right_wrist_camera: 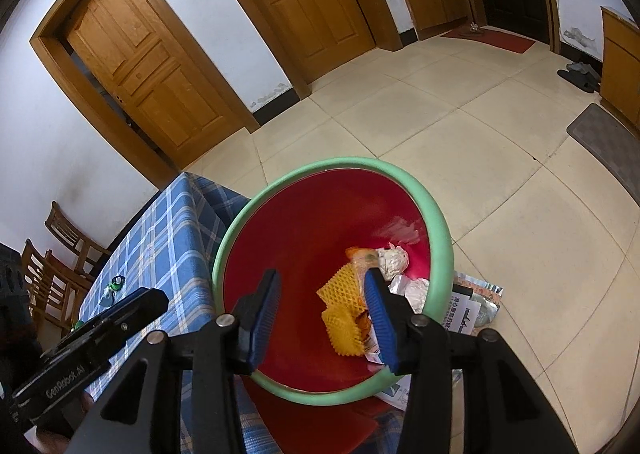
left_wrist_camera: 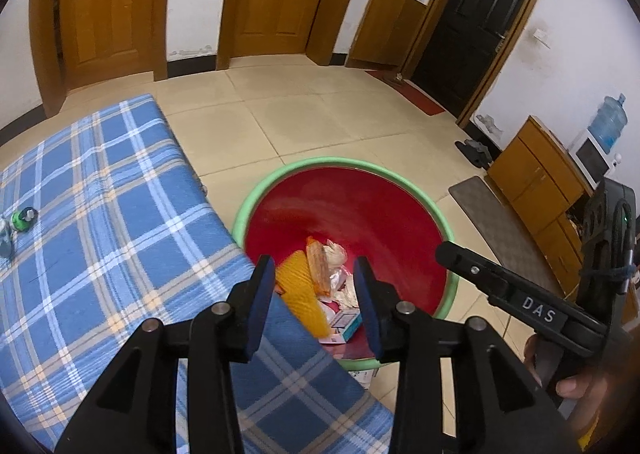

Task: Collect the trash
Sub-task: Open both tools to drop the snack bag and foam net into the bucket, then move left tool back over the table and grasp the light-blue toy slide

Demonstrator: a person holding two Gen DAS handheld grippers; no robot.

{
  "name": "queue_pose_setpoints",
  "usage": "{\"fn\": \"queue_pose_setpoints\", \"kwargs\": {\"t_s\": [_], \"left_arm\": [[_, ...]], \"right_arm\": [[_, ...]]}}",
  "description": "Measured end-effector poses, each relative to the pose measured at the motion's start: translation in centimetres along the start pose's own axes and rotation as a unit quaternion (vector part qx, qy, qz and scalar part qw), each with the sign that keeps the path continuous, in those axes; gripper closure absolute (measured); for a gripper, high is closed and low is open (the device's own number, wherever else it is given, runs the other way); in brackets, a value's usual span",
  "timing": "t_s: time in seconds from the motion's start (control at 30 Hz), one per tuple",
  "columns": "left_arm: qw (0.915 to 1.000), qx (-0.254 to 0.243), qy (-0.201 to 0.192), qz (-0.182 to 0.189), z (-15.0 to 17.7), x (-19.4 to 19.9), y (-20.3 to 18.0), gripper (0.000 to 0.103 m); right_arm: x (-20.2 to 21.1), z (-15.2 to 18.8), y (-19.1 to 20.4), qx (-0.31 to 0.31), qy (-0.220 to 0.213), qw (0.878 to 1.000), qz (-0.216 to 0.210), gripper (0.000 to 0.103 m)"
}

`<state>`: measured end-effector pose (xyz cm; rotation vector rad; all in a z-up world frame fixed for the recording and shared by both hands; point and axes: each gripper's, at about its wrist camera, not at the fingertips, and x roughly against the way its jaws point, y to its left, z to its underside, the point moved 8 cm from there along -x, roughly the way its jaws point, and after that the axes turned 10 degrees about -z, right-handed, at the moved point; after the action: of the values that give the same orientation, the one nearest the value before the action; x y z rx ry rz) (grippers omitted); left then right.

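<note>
A red bin with a green rim (left_wrist_camera: 344,164) (right_wrist_camera: 340,164) stands on the floor beside a table covered in blue plaid cloth (left_wrist_camera: 100,214) (right_wrist_camera: 172,238). Inside lie a yellow foam net (right_wrist_camera: 344,302), an orange packet (left_wrist_camera: 318,266), crumpled foil (right_wrist_camera: 394,260) and a small teal box (left_wrist_camera: 348,324). My left gripper (left_wrist_camera: 316,306) hangs open over the bin's near edge; the blurred yellow net (left_wrist_camera: 300,294) shows between its fingers, with no pad pressing on it. My right gripper (right_wrist_camera: 322,318) is open above the bin, holding nothing. A green-capped bottle (left_wrist_camera: 22,218) (right_wrist_camera: 116,282) lies on the cloth.
Papers and a foil bag (right_wrist_camera: 476,306) lie on the floor against the bin. Wooden chairs (right_wrist_camera: 60,274) stand beyond the table. A wooden cabinet (left_wrist_camera: 536,182), a water dispenser (left_wrist_camera: 604,134), a grey mat (left_wrist_camera: 492,222) and slippers (left_wrist_camera: 476,152) line the right wall.
</note>
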<state>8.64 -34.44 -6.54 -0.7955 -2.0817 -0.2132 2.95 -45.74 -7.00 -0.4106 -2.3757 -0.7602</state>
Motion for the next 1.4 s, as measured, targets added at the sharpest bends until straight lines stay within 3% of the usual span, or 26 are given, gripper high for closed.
{"fn": "queue_pose_setpoints", "kwargs": {"t_s": [0.4, 0.83, 1.4], "left_arm": [[0.9977, 0.042, -0.015, -0.051, -0.7, 1.1, 5.9, 0.062], [0.9868, 0.100, -0.033, -0.123, -0.8, 2.3, 14.7, 0.062], [0.9760, 0.126, -0.044, -0.172, -0.6, 2.8, 21.3, 0.062]], "right_arm": [[-0.1, 0.3, 0.9, 0.005, 0.004, 1.000, -0.004, 0.052], [-0.7, 0.5, 1.9, 0.011, 0.013, 1.000, -0.001, 0.050], [-1.8, 0.8, 3.1, 0.016, 0.028, 0.999, 0.012, 0.050]]}}
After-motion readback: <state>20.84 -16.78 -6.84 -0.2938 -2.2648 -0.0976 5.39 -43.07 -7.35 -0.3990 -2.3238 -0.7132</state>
